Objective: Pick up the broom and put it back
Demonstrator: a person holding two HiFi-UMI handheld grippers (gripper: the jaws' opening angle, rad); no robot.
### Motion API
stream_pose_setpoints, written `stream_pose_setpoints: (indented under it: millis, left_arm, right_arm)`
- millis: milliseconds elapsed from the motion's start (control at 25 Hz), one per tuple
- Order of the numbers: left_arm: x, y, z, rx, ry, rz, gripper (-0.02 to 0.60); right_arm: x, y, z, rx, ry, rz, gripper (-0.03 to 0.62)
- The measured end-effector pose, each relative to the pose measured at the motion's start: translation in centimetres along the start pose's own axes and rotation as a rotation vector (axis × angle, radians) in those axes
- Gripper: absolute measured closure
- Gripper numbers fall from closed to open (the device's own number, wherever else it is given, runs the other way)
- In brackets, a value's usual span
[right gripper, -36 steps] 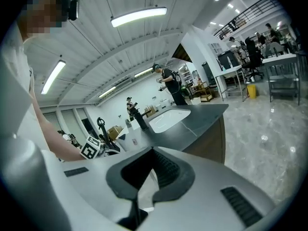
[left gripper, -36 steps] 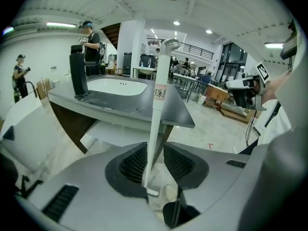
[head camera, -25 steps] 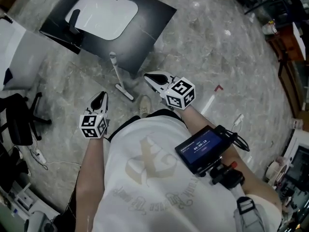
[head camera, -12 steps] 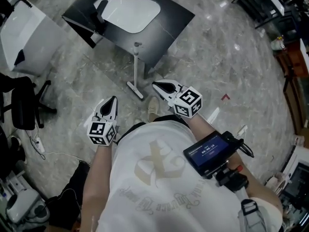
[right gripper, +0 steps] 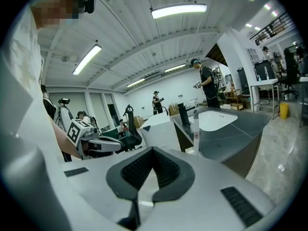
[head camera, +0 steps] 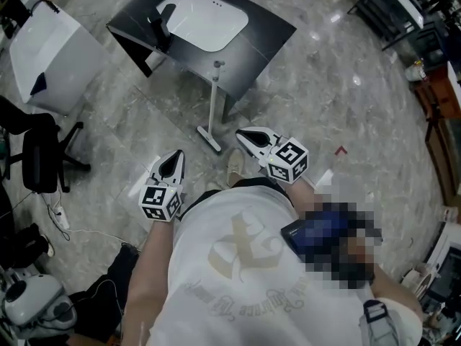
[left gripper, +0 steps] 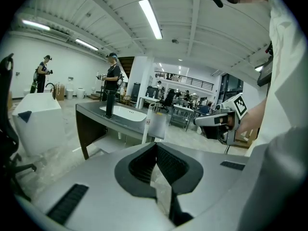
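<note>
On the floor (head camera: pixel 324 78), one broom (head camera: pixel 214 103) — nearby, two hand-held grippers (head camera: pixel 175 154) (head camera: pixel 242 132), closed.

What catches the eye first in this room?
A broom stands upright at the near edge of a dark counter with a white sink, at the top centre of the head view. Just below it, the left gripper and right gripper, both white and hand-held, point toward it with jaws shut and empty.

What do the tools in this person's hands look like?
The left tool and right tool are white pointed shells with black ribbed lining. Each carries a cube of black-and-white square markers. The person wears a white printed shirt.
</note>
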State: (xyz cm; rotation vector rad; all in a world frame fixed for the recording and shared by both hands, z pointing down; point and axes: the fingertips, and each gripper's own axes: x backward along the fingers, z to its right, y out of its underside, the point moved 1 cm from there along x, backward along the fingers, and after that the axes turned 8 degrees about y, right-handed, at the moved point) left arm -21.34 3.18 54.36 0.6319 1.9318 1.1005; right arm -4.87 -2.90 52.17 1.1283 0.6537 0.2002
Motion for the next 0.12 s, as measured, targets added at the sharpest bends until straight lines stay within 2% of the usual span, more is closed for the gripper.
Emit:
stream_pose_setpoints:
  millis: [120]
  left_arm:
    - [1.11,0.51,0.64,0.001,0.006,0.002,0.569]
  right_arm:
    - [0.73,0.51,-1.14,0.002,0.005,-0.001,0.577]
